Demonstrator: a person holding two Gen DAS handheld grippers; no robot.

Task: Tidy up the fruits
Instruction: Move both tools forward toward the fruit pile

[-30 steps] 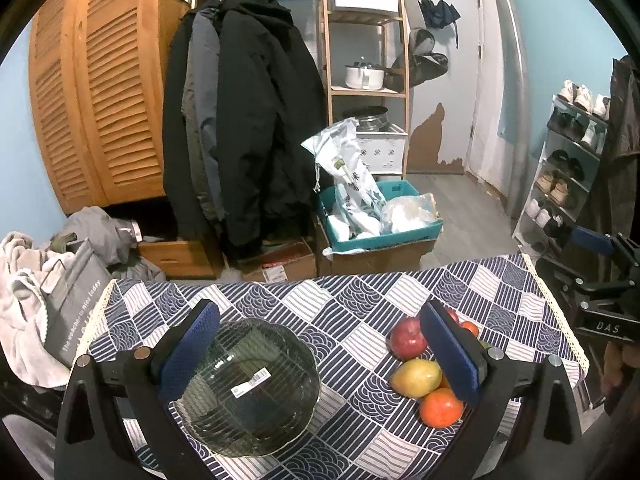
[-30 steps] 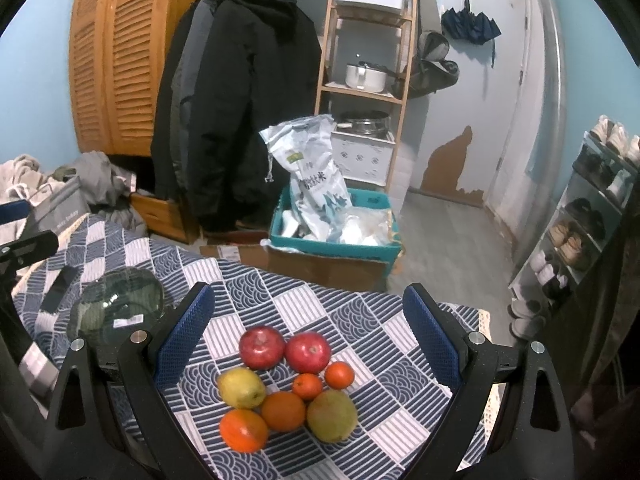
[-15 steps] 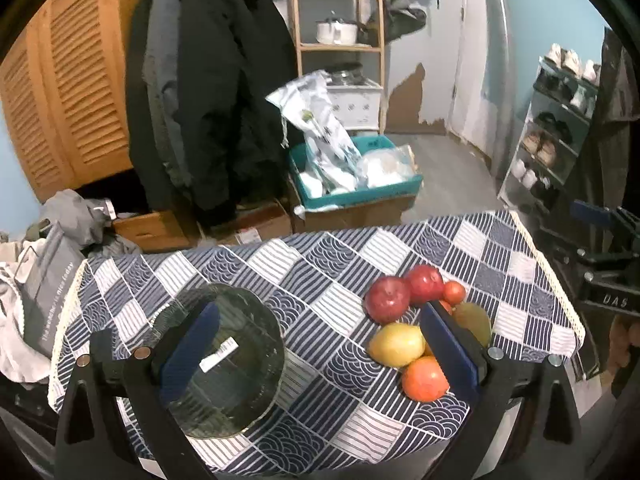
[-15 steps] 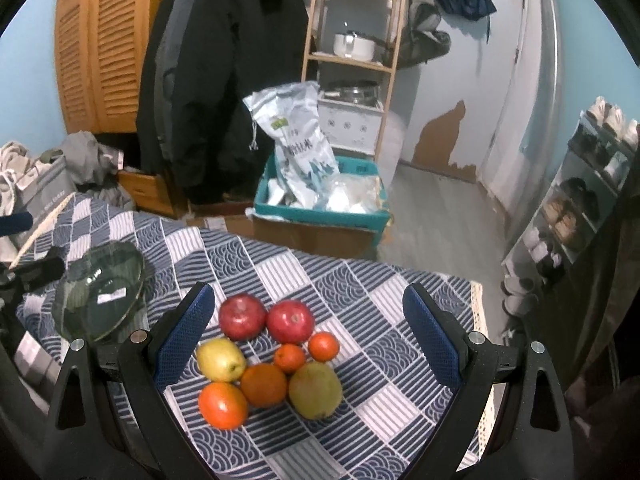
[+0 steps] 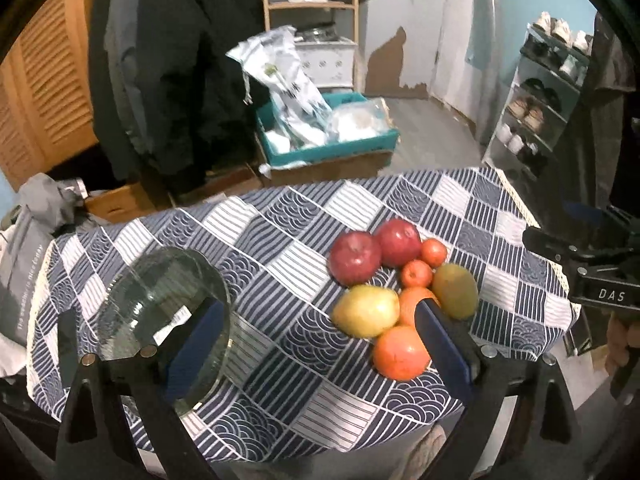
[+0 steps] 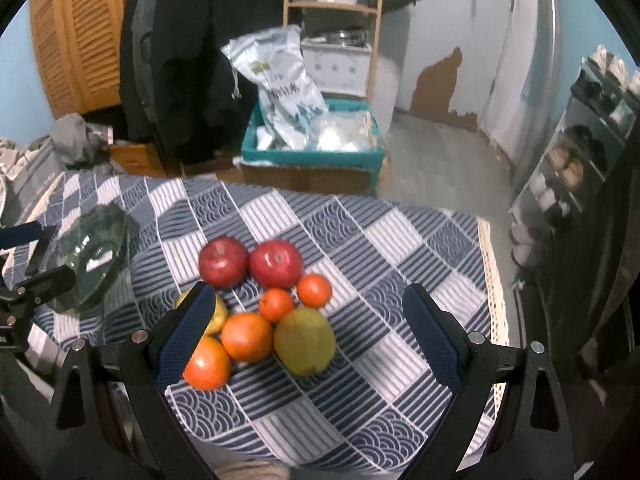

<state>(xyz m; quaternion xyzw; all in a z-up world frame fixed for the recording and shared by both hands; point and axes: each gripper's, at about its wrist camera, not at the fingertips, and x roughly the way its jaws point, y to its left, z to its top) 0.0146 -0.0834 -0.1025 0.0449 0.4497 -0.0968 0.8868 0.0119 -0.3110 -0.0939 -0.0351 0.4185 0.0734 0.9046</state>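
- Your left hand-held gripper (image 5: 320, 344) hangs above the near edge of the desk (image 5: 280, 216) with its fingers spread wide and nothing between them.
- Your right hand-held gripper (image 6: 316, 332) is spread just as wide, empty, above the fruit cluster near the desk's right end.
- The glass bowl (image 5: 164, 312) sits at the desk's left end, close to the near edge, with a white sticker on it; in the left wrist view your left finger (image 5: 192, 344) overlaps its rim.
- Two red apples (image 6: 250, 262) lie side by side, touching, at the far side of the cluster.
- Two small tangerines (image 6: 294, 298) sit just in front of the right-hand apple.
- Two oranges (image 6: 228, 348) lie at the near side; in the right wrist view your left finger (image 6: 184, 336) covers part of the nearer one.
- A yellow pear (image 5: 366, 310) lies at the cluster's left side, a green pear (image 6: 305, 340) at its right, touching an orange.
- The bowl and the fruit lie well apart on the blue and white checked cloth (image 6: 360, 240).
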